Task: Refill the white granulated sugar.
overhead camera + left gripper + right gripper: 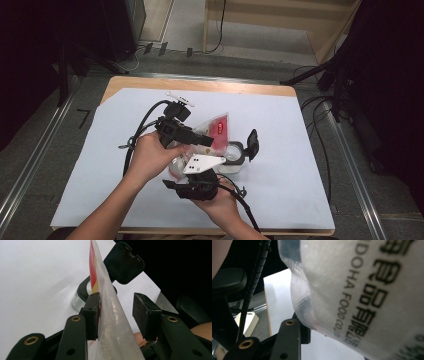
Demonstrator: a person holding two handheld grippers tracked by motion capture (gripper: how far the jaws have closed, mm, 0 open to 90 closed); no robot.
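1. The left gripper (117, 315) has a clear plastic food pouch (112, 322) standing edge-on between its jaws. The left pad (93, 315) lies against the pouch's film, while the right pad (143, 315) stands apart from it with a gap, so the jaws are not clamped on it.
2. In the high view the left gripper (200, 139) is held in the person's left hand (150, 157) above the middle of the table, its jaws pointing to the right into the pouch (216, 129).
3. The right gripper (197, 172), topped by its grey three-cornered plate, sits just below the left one in the right hand (220, 202), against the pouch's lower end.
4. In the right gripper view the pouch (352, 287), with printed black lettering, covers the space above the one visible pad (305, 333); I cannot tell whether these jaws press on it.
5. The pouch is raised off the table, with a red patch on its upper part.
6. Just right of it stands a clear container (234, 156) with its black lid (252, 142) flipped up.
7. A white pen-like stick (180, 98) lies farther back on the white table cover (300, 165).
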